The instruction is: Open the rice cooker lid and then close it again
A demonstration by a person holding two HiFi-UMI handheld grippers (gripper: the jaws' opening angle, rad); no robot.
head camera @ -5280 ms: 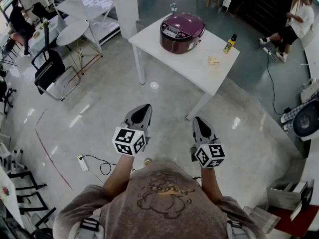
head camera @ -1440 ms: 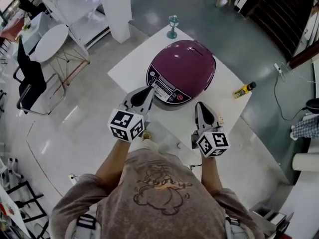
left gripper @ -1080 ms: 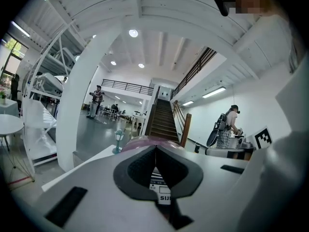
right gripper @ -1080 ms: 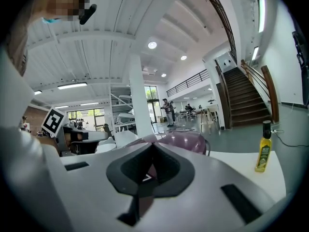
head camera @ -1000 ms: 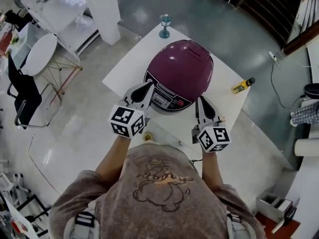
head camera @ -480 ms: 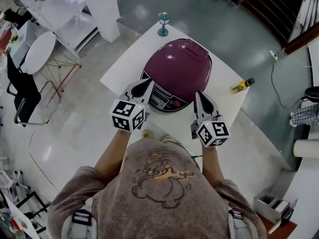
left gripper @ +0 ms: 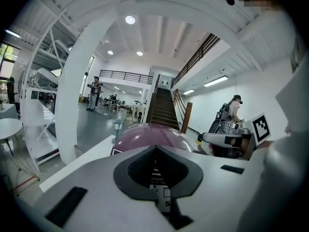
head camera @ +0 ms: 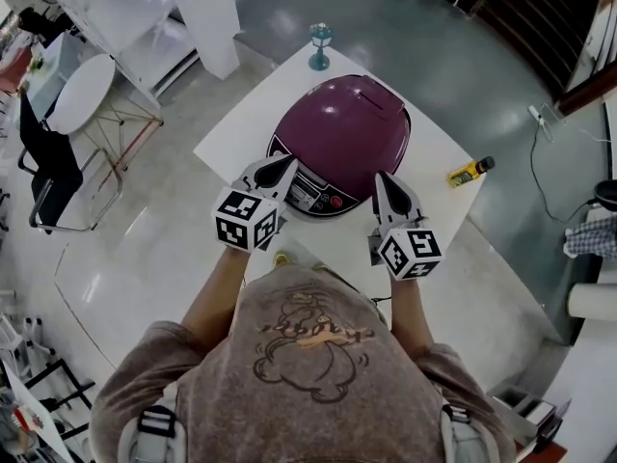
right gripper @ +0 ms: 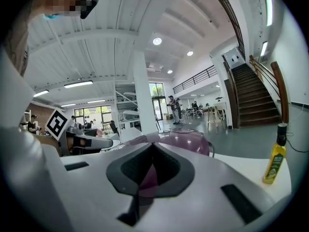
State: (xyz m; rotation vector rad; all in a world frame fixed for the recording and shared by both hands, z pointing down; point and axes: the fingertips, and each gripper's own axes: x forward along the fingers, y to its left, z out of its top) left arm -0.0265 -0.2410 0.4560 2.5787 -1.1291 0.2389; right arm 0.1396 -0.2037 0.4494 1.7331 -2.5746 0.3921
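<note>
A purple rice cooker (head camera: pixel 342 135) with its lid down stands on a white table (head camera: pixel 239 135), its control panel (head camera: pixel 310 194) facing me. My left gripper (head camera: pixel 287 161) is shut and empty, its tip just at the cooker's front left edge. My right gripper (head camera: pixel 380 177) is shut too, holding nothing, by the cooker's front right side. In the left gripper view the shut left gripper (left gripper: pixel 155 148) points at the cooker's dome (left gripper: pixel 145 132). From the right gripper view the right gripper (right gripper: pixel 153 145) aims past the cooker (right gripper: pixel 190 141), which lies slightly to its left.
A yellow bottle (head camera: pixel 469 171) lies at the table's right edge and shows upright-looking in the right gripper view (right gripper: pixel 274 162). A small teal goblet (head camera: pixel 319 46) stands at the far corner. A white pillar (head camera: pixel 207 13), a round table (head camera: pixel 79 93) and a black chair (head camera: pixel 53 167) are left.
I have walked up to the table from several steps away. Over the last second both grippers have edged closer to the cooker's front. The lid stays down.
</note>
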